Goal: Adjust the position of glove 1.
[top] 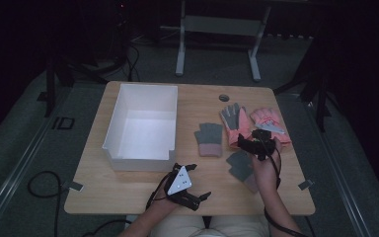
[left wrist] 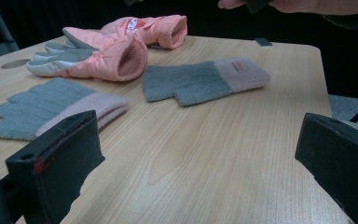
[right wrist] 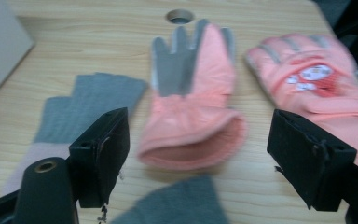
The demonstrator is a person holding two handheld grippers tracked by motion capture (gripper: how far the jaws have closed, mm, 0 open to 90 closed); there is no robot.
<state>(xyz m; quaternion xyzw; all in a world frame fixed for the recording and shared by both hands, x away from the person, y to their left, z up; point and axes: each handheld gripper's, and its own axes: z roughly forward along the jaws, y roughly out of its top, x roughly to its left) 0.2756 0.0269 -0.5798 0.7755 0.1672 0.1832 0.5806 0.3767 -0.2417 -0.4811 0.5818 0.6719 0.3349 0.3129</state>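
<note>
right tool (top: 258, 143) hovers over the cuff of the palm-up pink ski glove (right wrist: 193, 100), jaws wide apart and holding nothing. second pink glove (right wrist: 317, 79) lies just right of the first. one grey knit glove (top: 209, 138) sits left of it, another (top: 241, 165) nearer the person. left tool (top: 190, 190) gapes empty, low over the bench (top: 143, 190), near the white bin (top: 140, 126).

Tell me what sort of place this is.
Probably a lab or recording room, kept dim: a small wooden table on grey carpet, cables trailing across the floor, and the metal legs of a desk frame behind.
</note>
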